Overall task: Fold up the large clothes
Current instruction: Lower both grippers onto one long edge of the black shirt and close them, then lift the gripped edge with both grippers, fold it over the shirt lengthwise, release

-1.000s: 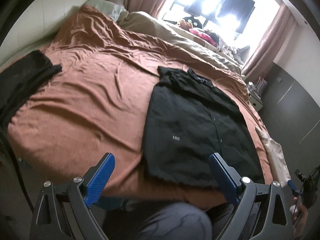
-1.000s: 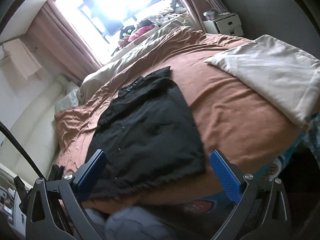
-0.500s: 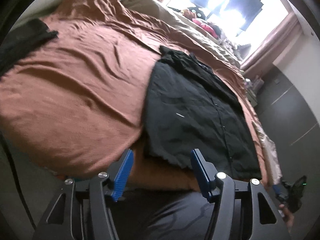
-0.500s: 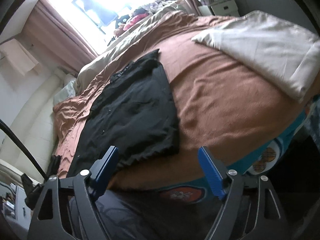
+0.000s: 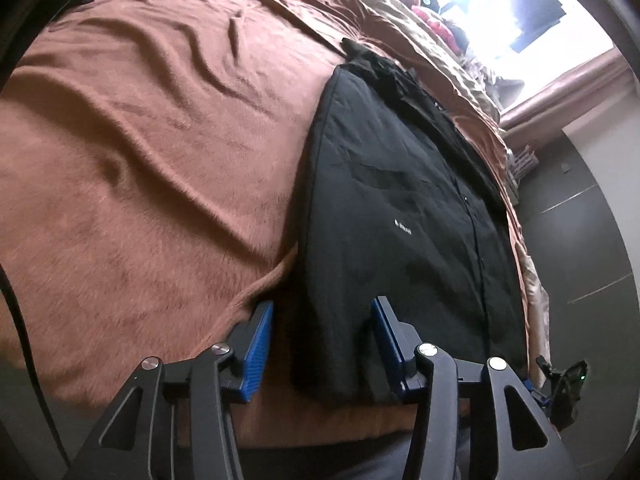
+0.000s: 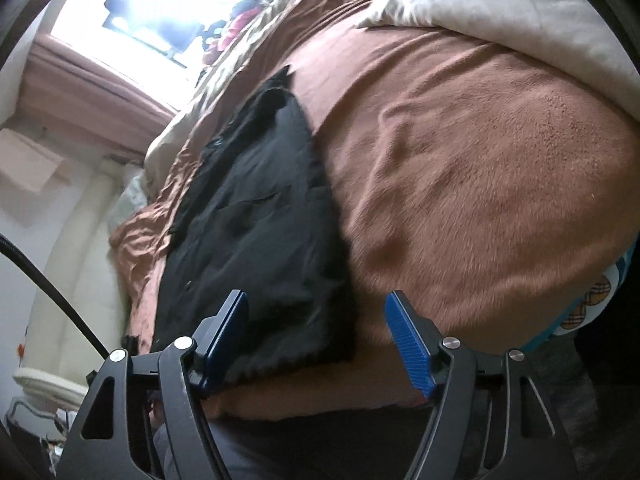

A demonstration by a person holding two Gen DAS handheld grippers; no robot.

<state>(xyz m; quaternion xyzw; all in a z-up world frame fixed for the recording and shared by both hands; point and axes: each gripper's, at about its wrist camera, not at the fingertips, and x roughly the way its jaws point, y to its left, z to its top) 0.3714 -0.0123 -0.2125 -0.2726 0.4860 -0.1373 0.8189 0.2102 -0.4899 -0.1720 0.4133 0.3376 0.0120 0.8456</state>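
**At the bed's near edge, both grippers reach for the hem**

Flat on the fuzzy brown blanket (image 5: 132, 184) lies the black button-up shirt (image 5: 400, 216). The left gripper (image 5: 322, 344) and right gripper (image 6: 316, 340) have just been closing, each around a bottom corner, pads not yet pinching. Next, they likely need to squeeze the hem and lift it toward the collar.

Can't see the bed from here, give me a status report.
Both grippers, left and right, open, jaws just narrowing, over the black shirt hem corners. Shirt flat on brown blanket. Nothing blocking.
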